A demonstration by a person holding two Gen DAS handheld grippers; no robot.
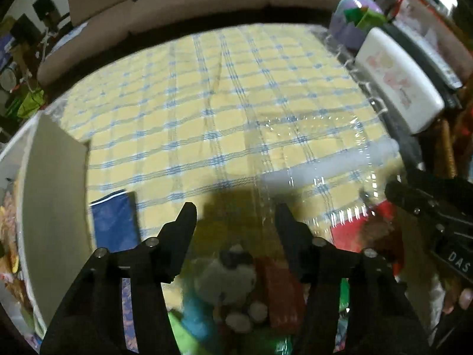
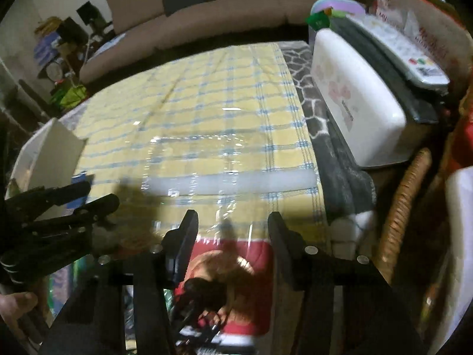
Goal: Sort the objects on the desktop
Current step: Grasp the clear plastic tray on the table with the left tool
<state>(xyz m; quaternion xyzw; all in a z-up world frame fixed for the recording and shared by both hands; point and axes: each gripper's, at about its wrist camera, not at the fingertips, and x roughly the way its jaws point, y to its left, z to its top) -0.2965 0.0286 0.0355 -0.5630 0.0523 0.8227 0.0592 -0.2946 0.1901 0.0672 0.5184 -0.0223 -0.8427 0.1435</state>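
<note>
A clear plastic zip bag with a white strip lies on the yellow checked tablecloth. At its near end is a blurred heap: a white plush toy, a red block and blue and green pieces. My left gripper hangs over that heap, jaws apart, nothing pressed between them. My right gripper is also open, above a red printed packet. Each gripper shows at the edge of the other's view. A blue packet lies left of the left gripper.
A white open box stands at the left table edge. On the right are a white flowered case, a remote control, a purple tub with green pieces and a wicker basket. A sofa runs behind the table.
</note>
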